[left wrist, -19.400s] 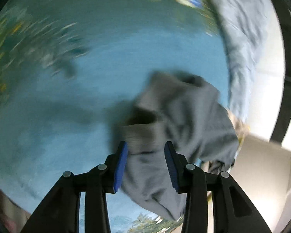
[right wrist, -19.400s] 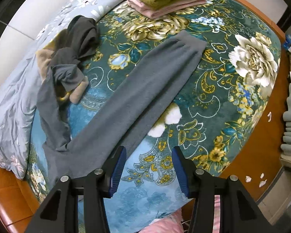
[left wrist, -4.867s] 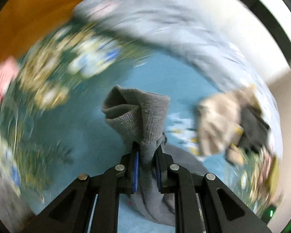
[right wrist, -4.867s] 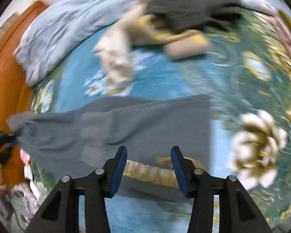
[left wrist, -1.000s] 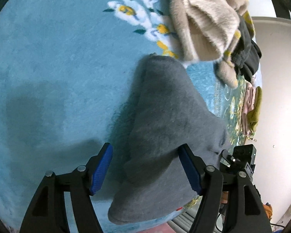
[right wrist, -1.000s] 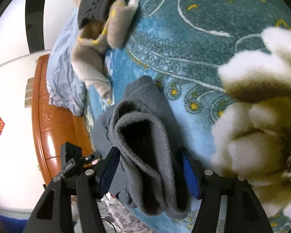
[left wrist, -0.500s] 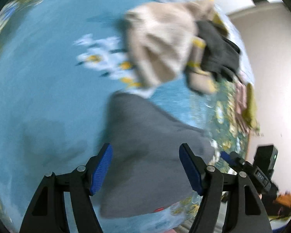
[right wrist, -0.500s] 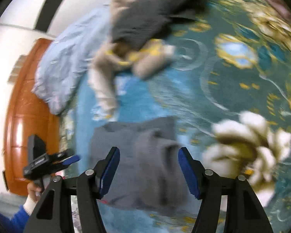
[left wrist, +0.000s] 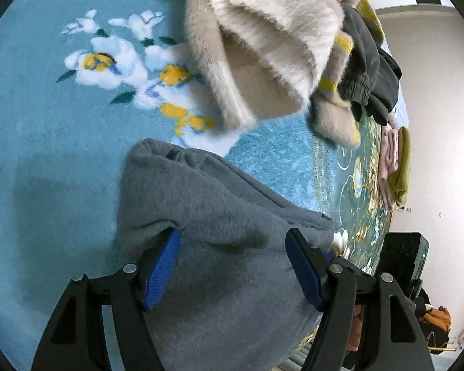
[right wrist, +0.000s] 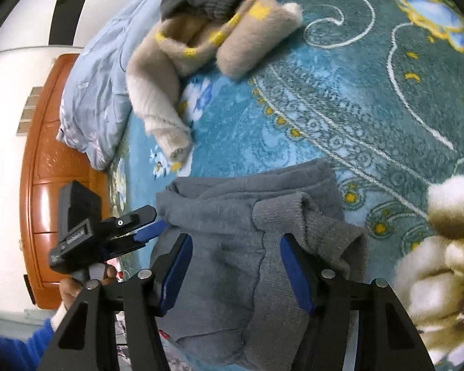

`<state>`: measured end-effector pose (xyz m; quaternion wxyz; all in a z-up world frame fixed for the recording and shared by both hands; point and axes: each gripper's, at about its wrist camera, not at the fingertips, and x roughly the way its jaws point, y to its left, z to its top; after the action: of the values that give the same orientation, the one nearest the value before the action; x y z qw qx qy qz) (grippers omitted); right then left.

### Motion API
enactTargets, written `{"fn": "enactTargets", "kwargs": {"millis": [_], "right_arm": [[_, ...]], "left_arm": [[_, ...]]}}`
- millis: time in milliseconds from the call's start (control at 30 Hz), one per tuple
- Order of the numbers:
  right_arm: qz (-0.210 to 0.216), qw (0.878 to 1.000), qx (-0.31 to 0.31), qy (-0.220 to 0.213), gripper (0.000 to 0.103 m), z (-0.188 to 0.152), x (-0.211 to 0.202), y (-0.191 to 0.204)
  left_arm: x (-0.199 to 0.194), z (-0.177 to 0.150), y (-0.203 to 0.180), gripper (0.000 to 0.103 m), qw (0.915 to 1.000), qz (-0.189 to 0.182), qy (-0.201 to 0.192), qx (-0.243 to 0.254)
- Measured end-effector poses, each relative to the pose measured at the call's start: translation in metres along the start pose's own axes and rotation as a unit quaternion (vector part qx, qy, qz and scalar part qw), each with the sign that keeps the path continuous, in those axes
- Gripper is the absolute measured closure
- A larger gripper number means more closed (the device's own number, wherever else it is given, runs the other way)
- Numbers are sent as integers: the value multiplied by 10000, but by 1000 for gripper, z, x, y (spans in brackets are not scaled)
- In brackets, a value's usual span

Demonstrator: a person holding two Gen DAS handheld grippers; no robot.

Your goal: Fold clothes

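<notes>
- Folded grey fleece garment [left wrist: 219, 247] lies at the near edge of the teal floral plush blanket [left wrist: 46, 130].
- Left gripper [left wrist: 232, 266]: fingers wide, straddling the garment, pads not pressing it.
- Right gripper [right wrist: 235, 270]: jaws closing, ribbed cuff between them, unpressed.
- Right view alone shows the orange wooden headboard [right wrist: 43, 167]; left view alone shows the folded pink and olive stack [left wrist: 396, 167].

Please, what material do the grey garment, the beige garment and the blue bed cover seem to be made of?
Grey garment: looks like soft fleece or brushed knit, matte, with a ribbed cuff.
Beige garment: seems a fluffy, hairy knit, perhaps faux mohair; loose fibres stand out at its edges, with yellow bands.
Bed cover: looks like plush, short-pile printed fabric with a slight sheen and flower patterns.
</notes>
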<state>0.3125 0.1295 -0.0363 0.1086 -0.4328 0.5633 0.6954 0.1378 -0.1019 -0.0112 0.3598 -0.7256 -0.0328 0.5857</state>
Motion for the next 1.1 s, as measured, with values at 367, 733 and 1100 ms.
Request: {"fn": "enactTargets", "kwargs": {"millis": [367, 733, 1100], "right_arm": [[-384, 9967, -687, 179, 39, -76, -21, 31], [-552, 9971, -484, 202, 39, -78, 5, 4], [-766, 9961, -65, -432, 38, -44, -46, -27]], "left_arm": [[-37, -98, -15, 31, 9947, 787, 12, 665], [3, -105, 11, 31, 9848, 1552, 528, 580], [-44, -73, 38, 31, 9957, 913, 151, 59]]}}
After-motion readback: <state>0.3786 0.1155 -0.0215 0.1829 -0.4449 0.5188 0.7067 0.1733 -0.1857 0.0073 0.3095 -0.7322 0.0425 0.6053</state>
